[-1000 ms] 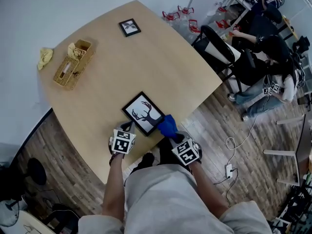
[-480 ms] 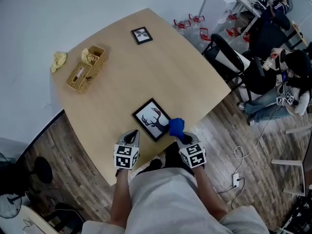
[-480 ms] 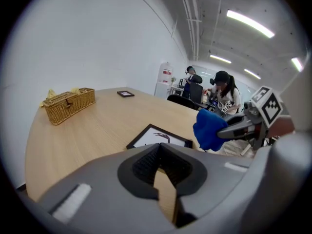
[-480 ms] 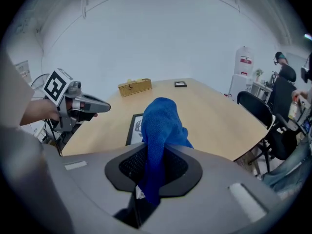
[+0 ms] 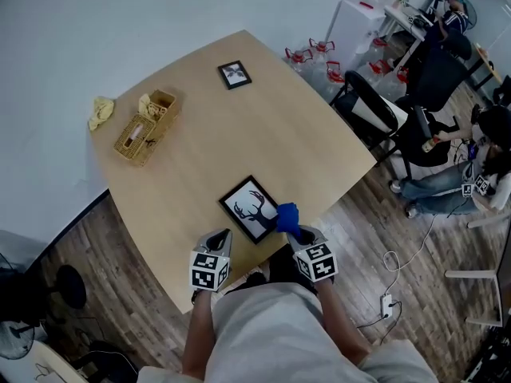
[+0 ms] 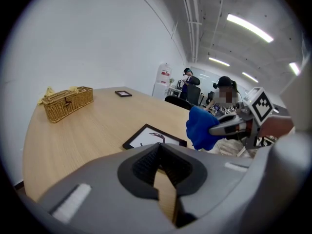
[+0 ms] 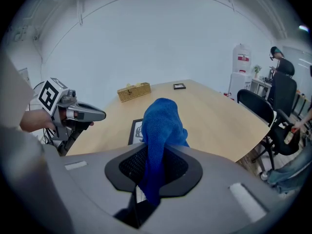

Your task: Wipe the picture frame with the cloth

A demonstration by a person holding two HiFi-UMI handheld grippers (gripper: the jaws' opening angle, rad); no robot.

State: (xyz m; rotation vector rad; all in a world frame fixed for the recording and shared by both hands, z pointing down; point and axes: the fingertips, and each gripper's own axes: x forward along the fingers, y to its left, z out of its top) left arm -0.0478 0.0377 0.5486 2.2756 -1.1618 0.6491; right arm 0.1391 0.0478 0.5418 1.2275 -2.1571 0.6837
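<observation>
A black picture frame [image 5: 251, 208] with a deer drawing lies flat near the table's front edge; it also shows in the left gripper view [image 6: 147, 136]. My right gripper [image 5: 295, 228] is shut on a blue cloth [image 5: 286, 215], which hangs at the frame's right corner. In the right gripper view the cloth [image 7: 163, 123] rises from between the jaws and hides most of the frame [image 7: 135, 129]. My left gripper [image 5: 221, 237] is shut on nothing, a little short of the frame's near-left side, not touching it.
A wicker basket [image 5: 144, 126] and a yellow rag [image 5: 101, 112] sit at the far left of the table [image 5: 239, 142]. A second, small frame [image 5: 234, 74] lies at the far edge. Office chairs [image 5: 383, 114] and seated people are off to the right.
My left gripper has drawn back from the frame's near-left corner. The right gripper still holds the cloth at the frame's right corner. The head view has shifted.
</observation>
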